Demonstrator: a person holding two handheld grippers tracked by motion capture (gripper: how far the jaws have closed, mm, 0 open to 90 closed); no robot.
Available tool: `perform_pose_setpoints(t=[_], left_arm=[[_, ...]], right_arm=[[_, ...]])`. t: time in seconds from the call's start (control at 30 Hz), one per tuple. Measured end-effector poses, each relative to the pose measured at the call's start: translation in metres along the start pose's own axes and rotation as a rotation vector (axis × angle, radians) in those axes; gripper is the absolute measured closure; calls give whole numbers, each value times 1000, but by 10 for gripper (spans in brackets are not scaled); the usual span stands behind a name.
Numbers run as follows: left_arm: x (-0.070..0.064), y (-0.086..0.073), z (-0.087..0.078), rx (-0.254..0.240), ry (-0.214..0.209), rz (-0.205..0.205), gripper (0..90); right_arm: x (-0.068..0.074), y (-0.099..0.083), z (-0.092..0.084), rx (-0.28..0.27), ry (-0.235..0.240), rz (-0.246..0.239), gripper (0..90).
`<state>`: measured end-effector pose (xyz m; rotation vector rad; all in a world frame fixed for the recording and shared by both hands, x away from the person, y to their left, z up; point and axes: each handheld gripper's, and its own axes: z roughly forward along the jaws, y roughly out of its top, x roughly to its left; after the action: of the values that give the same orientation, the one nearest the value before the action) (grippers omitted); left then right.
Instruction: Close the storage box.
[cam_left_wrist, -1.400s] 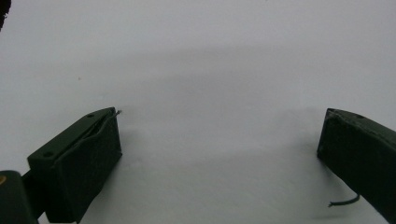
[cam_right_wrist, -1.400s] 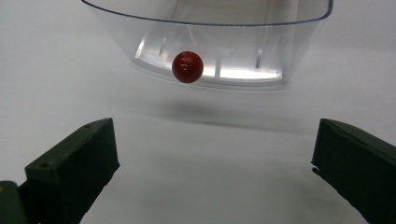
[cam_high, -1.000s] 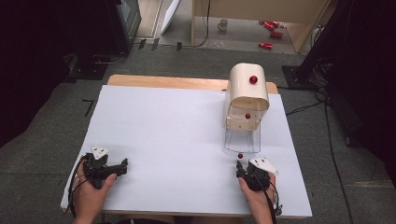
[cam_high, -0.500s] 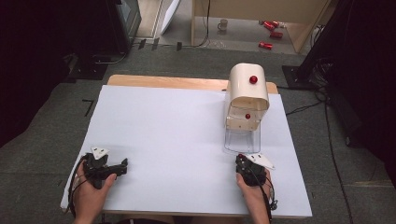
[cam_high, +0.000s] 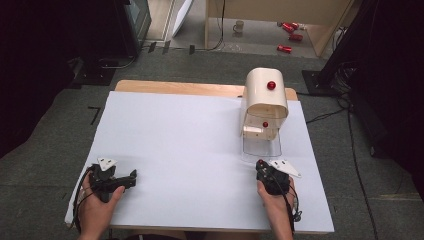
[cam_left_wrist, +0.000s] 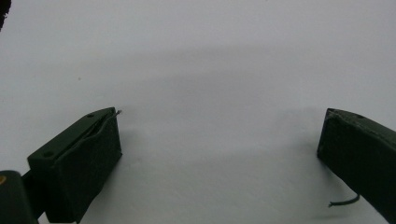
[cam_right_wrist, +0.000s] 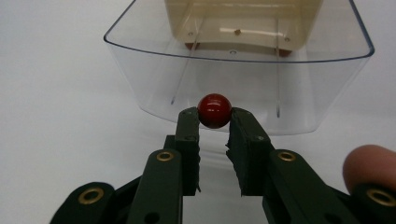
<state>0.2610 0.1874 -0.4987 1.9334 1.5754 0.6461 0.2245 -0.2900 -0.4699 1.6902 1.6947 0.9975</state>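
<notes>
The right gripper (cam_right_wrist: 214, 125) pinches a little red ball (cam_right_wrist: 214, 110) by its sides, just in front of the clear tray (cam_right_wrist: 140, 70), and it looks hard, light and slippery, while the left gripper (cam_left_wrist: 219, 140) rests wide apart, holding nothing.

Two claws (cam_high: 134, 176) (cam_high: 260, 165); one drawer box (cam_high: 264, 102); three red knobs (cam_high: 271, 85)

bare white table (cam_high: 190, 145) left and centre, cream box (cam_high: 264, 100) with clear drawer (cam_high: 261, 150) blocking right
</notes>
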Motion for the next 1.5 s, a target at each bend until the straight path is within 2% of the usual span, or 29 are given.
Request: perform_pose_setpoints(t=[0.8, 1.5], left_arm=[[0, 0, 0, 0, 0, 0, 0], [0, 0, 0, 0, -1, -2, 0]], right_arm=[[-6, 36, 26, 15, -9, -7, 751], [-10, 51, 51, 24, -31, -10, 751]])
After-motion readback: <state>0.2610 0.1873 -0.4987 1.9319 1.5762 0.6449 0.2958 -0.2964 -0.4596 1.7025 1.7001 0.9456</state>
